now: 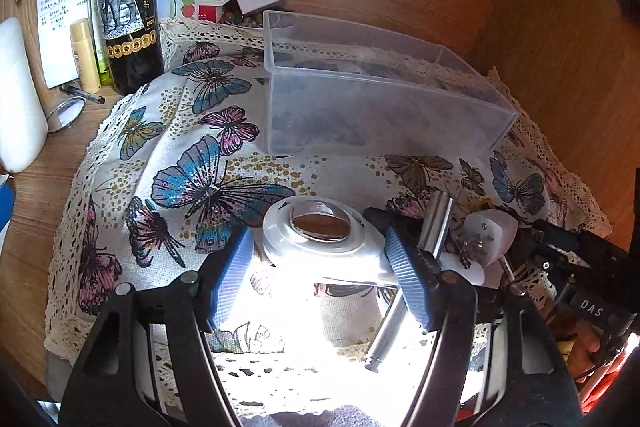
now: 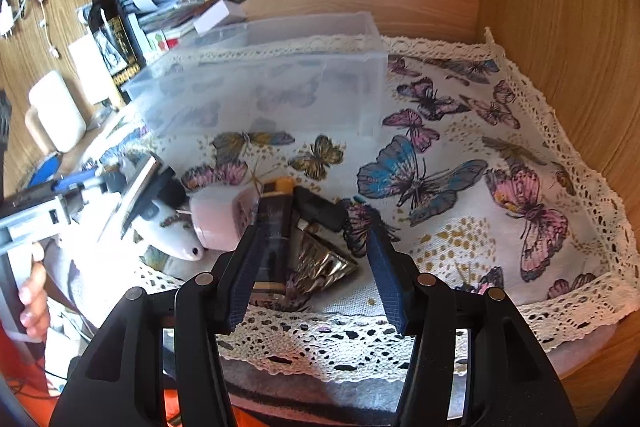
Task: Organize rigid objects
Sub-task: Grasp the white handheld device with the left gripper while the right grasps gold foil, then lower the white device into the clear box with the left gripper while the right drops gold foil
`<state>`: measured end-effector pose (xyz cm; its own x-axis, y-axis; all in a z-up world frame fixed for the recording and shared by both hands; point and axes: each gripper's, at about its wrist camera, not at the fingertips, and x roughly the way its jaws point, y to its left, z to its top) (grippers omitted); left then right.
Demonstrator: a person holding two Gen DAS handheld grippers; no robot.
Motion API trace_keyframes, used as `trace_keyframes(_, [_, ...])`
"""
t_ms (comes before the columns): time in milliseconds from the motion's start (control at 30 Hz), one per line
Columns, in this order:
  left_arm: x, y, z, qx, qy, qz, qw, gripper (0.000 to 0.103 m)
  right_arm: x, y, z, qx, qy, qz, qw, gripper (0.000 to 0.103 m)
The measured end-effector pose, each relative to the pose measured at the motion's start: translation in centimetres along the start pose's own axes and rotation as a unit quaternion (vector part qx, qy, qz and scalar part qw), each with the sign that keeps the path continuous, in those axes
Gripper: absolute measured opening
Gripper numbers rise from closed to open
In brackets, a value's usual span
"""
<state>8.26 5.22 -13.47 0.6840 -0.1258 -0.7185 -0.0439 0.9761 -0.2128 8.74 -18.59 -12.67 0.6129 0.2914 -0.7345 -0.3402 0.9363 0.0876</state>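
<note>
Left hand-held gripper (image 1: 320, 267) is sitting wide open around a white round compact mirror (image 1: 320, 233) on the butterfly cloth (image 1: 160, 131), not squeezing yet. Right hand-held gripper (image 2: 316, 271) is hanging open over a dark tube (image 2: 274, 239) in the clutter pile. Clear plastic bin (image 1: 372, 95) is waiting behind. That smooth mirror could be popping out if the pads bite off-centre.

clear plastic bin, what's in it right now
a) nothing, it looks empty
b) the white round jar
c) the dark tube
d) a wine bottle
a: the clear plastic bin shows only the butterfly cloth through its walls, while the white round jar sits outside it between the fingers of the left claw.
</note>
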Motion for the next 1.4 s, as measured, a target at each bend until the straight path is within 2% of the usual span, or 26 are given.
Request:
trace_keyframes(33, [0.7,-0.1,0.0,-0.003,0.011,-0.001,0.9999,0.069,0.2,-0.2,-0.1,0.005,0.002,0.005,1.0,0.05])
trace_keyframes(167, [1.6,-0.5,0.3,-0.008,0.008,0.0,0.9999,0.07,0.2,-0.8,-0.1,0.018,0.004,0.024,1.0,0.05])
trace_keyframes(367, [2.5,-1.3,0.6,0.005,-0.002,0.01,0.9999,0.063,0.3,-1.5,-0.1,0.012,0.01,0.013,1.0,0.029])
trace_keyframes(500, [2.4,-1.2,0.7,0.01,-0.002,0.011,0.9999,0.063,0.4,-2.0,0.0,0.022,0.007,0.023,0.999,0.029])
trace_keyframes(667, [1.5,-0.4,1.1,0.009,-0.013,0.033,0.9993,0.062,0.1,-2.0,0.3,0.023,-0.005,0.016,1.0,0.028])
trace_keyframes(1100, [-2.8,1.8,4.6,-0.004,-0.104,0.081,0.9913,0.062,-1.3,-2.0,3.9,0.012,-0.062,-0.004,0.998,0.028])
trace_keyframes(1400, [-4.2,1.6,8.0,-0.006,-0.152,0.081,0.985,0.062,-1.9,-1.2,7.5,-0.001,-0.111,0.01,0.994,0.028])
